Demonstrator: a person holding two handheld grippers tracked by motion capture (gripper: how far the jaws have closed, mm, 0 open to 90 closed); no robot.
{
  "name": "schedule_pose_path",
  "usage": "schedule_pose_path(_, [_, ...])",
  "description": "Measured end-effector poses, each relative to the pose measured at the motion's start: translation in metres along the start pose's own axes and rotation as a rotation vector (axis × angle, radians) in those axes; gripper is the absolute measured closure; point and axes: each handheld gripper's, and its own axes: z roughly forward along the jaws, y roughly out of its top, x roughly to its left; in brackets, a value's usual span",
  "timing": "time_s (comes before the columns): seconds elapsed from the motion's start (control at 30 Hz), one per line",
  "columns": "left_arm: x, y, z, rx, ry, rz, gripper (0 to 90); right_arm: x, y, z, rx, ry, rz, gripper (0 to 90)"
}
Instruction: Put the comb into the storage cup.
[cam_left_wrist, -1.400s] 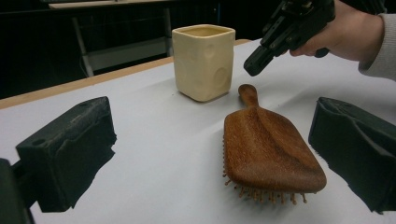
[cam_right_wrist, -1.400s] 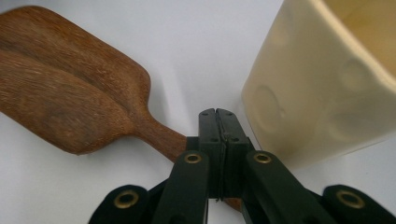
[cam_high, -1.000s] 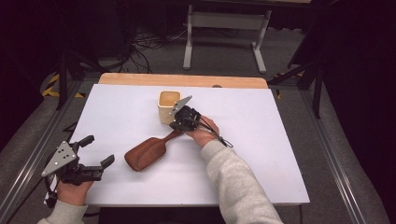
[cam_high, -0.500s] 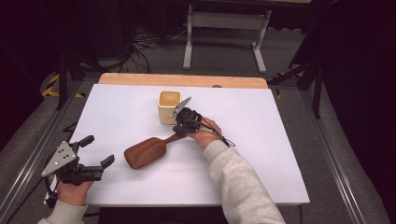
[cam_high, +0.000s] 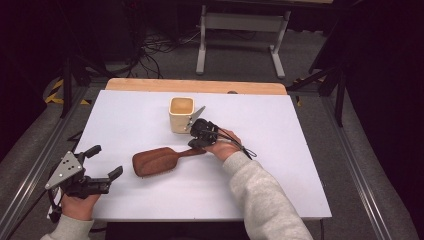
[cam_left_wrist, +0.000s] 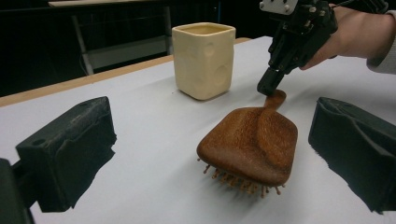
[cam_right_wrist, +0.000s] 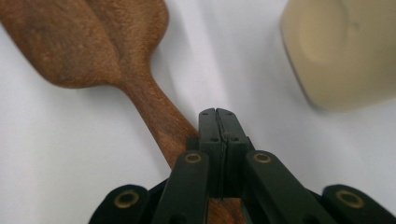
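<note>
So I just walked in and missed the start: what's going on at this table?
A person works with a gripper in each hand. The right gripper is shut and pressed onto the handle end of a wooden hairbrush that lies bristles down on the white table, beside a cream cup. The left gripper waits open near the table's front left corner, pointing at the brush and holding nothing.
</note>
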Motion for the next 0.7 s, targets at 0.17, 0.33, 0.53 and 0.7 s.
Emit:
schedule_pose_path(0.17, [0.0, 0.0, 0.0, 0.004, 0.0, 0.004, 1.4, 0.009, -0.001, -0.003, 0.039, 0.022, -0.017, 89.8])
schedule_pose_path(0.33, [0.0, 0.0, 0.001, 0.003, 0.0, -0.003, 1.4, 0.021, -0.001, -0.007, 0.053, 0.044, -0.042, 89.9])
schedule_pose_path(0.53, [-0.001, 0.0, 0.001, 0.004, 0.0, 0.0, 1.4, 0.031, -0.005, -0.012, 0.068, 0.083, -0.043, 89.8])
schedule_pose_path(0.7, [-0.001, -0.001, 0.002, 0.006, -0.001, -0.002, 1.4, 0.036, -0.004, -0.014, 0.052, 0.063, -0.068, 89.8])
